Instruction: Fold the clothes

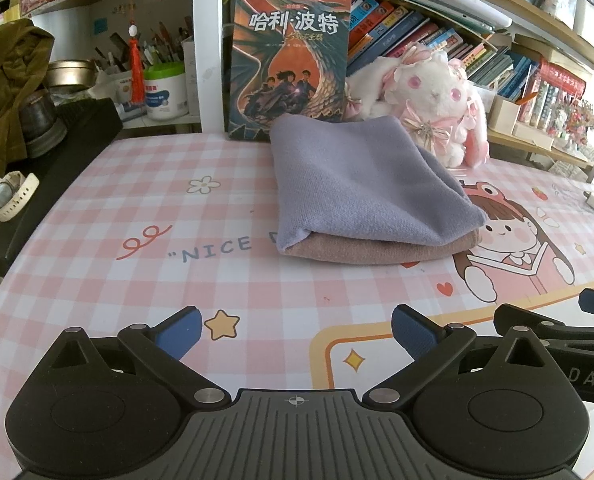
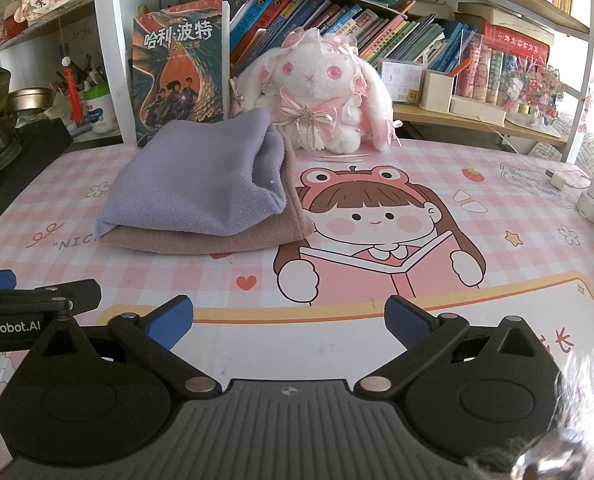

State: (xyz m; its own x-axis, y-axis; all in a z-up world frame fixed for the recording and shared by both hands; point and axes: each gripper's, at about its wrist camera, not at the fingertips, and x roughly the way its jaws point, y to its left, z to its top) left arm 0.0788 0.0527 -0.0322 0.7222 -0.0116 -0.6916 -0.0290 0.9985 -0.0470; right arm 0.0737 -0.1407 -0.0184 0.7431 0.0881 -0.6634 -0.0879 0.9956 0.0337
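Observation:
A folded lilac cloth (image 1: 361, 184) lies on top of a folded brown-pink cloth (image 1: 377, 252) on the pink checked desk mat (image 1: 137, 208). The stack also shows in the right wrist view, lilac (image 2: 193, 188) over brown-pink (image 2: 201, 240). My left gripper (image 1: 295, 336) is open and empty, low over the mat, in front of the stack. My right gripper (image 2: 289, 320) is open and empty, to the right of the stack and nearer the front edge. Each gripper shows at the edge of the other's view.
A white plush rabbit (image 2: 321, 96) and an upright book (image 1: 289, 64) stand just behind the stack. Shelves of books run along the back. A black tray with a watch (image 1: 9, 196) sits at the left. Chargers and cables (image 2: 593, 192) lie at the right.

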